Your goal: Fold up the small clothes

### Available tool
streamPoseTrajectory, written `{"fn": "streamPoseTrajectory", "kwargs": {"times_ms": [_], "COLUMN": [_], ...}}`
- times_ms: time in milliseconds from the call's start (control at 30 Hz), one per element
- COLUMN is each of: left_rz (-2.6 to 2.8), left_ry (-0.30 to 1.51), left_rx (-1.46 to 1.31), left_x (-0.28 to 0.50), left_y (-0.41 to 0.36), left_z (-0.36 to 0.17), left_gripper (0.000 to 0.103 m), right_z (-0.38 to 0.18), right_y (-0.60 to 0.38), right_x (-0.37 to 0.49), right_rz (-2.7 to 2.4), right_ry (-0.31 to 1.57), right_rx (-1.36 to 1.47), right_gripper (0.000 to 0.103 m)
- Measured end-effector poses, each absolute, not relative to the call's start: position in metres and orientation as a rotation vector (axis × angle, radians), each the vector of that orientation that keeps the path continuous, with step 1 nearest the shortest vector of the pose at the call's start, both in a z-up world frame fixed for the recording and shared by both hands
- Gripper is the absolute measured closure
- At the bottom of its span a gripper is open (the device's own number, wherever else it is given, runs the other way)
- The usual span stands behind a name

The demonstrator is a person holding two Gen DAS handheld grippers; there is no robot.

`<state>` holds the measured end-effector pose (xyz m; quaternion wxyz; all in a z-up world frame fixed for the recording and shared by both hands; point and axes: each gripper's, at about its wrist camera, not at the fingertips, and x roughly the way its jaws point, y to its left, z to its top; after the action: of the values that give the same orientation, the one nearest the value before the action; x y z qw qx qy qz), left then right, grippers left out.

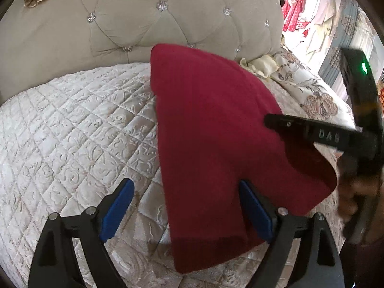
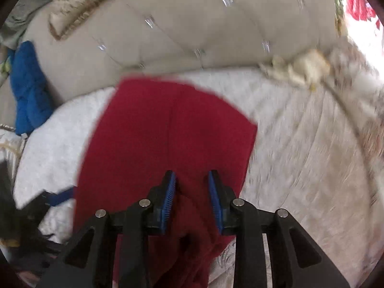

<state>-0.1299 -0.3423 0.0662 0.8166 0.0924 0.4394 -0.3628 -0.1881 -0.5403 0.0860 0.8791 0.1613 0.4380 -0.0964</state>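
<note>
A dark red garment (image 1: 211, 129) lies on the quilted cream bedspread (image 1: 72, 132). My left gripper (image 1: 186, 187) is open wide, its jaws apart over the garment's near left edge; its right blue pad (image 1: 254, 211) rests on the cloth. My right gripper shows in the left wrist view (image 1: 271, 122) coming in from the right, a finger over the garment's right side. In the right wrist view the gripper (image 2: 192, 180) is partly open over the red garment (image 2: 168, 132), with bunched red cloth between its jaws; this view is blurred.
A tufted beige headboard (image 1: 156, 19) stands behind the bed. A floral pillow (image 1: 312, 96) and a cream cloth (image 1: 261, 66) lie at the back right. A blue item (image 2: 28, 88) leans at the left of the headboard.
</note>
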Motion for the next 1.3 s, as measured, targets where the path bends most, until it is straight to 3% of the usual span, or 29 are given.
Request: {"fn": "streamPoseTrajectory", "kwargs": {"times_ms": [333,533,800,900,1000,1067,1167,1300], "left_rz": [-0.768,-0.771,-0.775,-0.775,-0.777,-0.78,-0.773,-0.774], "left_ry": [0.934,0.931,0.933,0.932,0.917,0.908,0.902,0.905], "left_rx": [0.179,0.188,0.182,0.187,0.186,0.174,0.166,0.165], "left_x": [-0.13,-0.13,-0.13,-0.131,-0.133,-0.134,-0.132,-0.131], "left_y": [-0.341,-0.343,-0.342,-0.343,-0.341,-0.337,-0.336,-0.336], "left_z": [0.068,0.065,0.066,0.065,0.065,0.068,0.07,0.07], "left_gripper": [0.01,0.01,0.01,0.009,0.009,0.009,0.009,0.009], "right_z": [0.122,0.093,0.122,0.101,0.089,0.094,0.101,0.106], "right_y": [-0.538,-0.545,-0.546,-0.543,-0.554,-0.562,-0.568,-0.565], "right_x": [-0.161,-0.116,-0.174,-0.198,-0.218,-0.227,-0.235,-0.235], "right_rz": [-0.176,-0.202,-0.185,-0.251,-0.229,-0.208,-0.205,-0.21], "right_ry": [0.818,0.892,0.888,0.948,0.866,0.84,0.79,0.795], "right_rx": [0.335,0.312,0.355,0.324,0.46,0.532,0.596,0.581], "right_gripper": [0.092,0.092,0.092,0.092,0.092,0.089,0.077,0.075]}}
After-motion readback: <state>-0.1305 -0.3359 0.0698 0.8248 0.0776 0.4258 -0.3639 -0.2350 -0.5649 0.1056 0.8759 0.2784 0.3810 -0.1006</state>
